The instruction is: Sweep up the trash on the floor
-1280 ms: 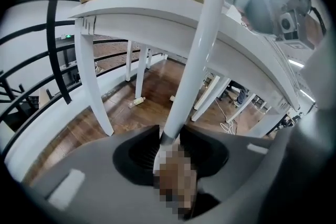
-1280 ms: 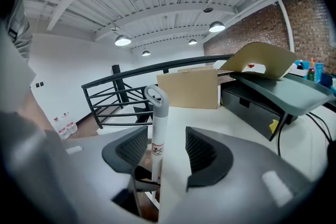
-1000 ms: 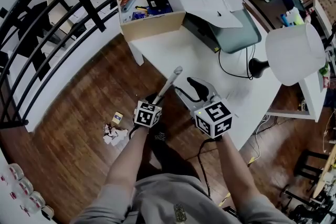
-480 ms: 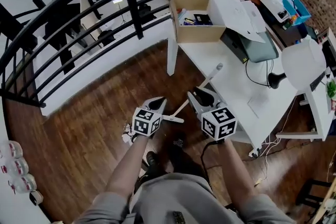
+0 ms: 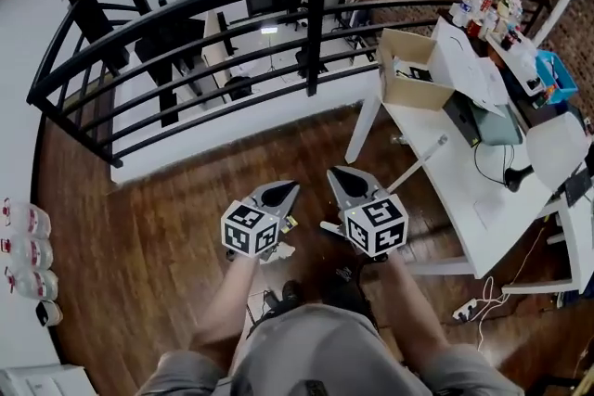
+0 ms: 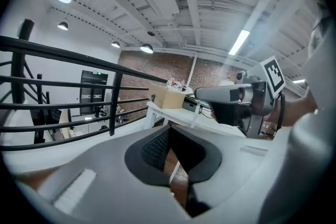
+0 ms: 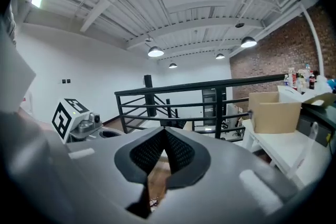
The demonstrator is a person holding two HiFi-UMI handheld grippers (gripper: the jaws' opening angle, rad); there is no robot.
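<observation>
Centre of the head view: left gripper (image 5: 290,190) and right gripper (image 5: 336,175) sit side by side, both noses aimed at the top of the frame toward the black metal railing (image 5: 316,14).

Tongs: left jaws pressed together, nothing between them. Right jaws have just been closing and now meet, also on nothing.

Key relation: the crumpled white paper trash (image 5: 276,251) lies on the dark wood plank floor (image 5: 167,227) lower in the frame than both jaw tips, partly tucked under the left gripper's marker cube. So it is behind the jaws, not ahead of them. The left hand is nearer. A small yellowish scrap (image 5: 291,223) sits just above the paper.

A long white handle (image 5: 422,159) leans on the white table (image 5: 464,190). Its axis runs from upper right to lower left and its lower end passes behind the right gripper. The right hand is nearer to it. What it ends in I cannot tell.

Trash appearance: a small irregular wad, no clear long axis, bright against the dark boards. It is probably light and likely to skid when pushed.
</observation>
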